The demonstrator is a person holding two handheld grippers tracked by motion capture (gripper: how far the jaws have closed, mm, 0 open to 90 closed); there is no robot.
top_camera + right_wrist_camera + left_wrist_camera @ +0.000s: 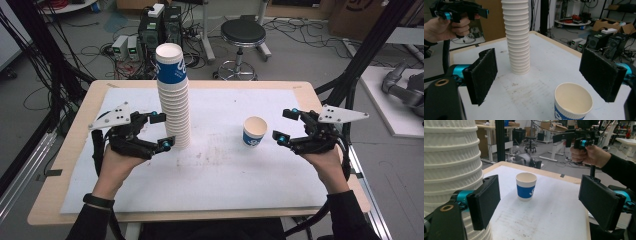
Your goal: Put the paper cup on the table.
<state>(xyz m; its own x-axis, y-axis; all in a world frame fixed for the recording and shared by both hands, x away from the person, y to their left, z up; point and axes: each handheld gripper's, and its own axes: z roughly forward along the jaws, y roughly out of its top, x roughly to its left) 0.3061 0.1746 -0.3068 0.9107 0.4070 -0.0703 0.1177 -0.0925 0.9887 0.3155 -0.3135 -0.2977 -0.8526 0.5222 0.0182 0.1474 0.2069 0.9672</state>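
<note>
A tall stack of white ribbed paper cups [173, 107], its top cup banded blue, stands upright at the table's back left. A single blue-and-white paper cup [255, 131] stands upright, right of the middle. My left gripper [163, 131] is open beside the stack's base, which sits just outside its jaws in the left gripper view [449, 170]. My right gripper [284, 125] is open just right of the single cup, apart from it. The right gripper view shows this cup [573, 101] empty, low between the jaws, with the stack [517, 37] beyond.
A white mat [215, 170], smudged near its middle, covers the wooden table [70, 150]. On the floor behind stand a black stool [243, 35] and electronics boxes [150, 30] with cables. A grey machine [405, 85] lies on the floor at the right.
</note>
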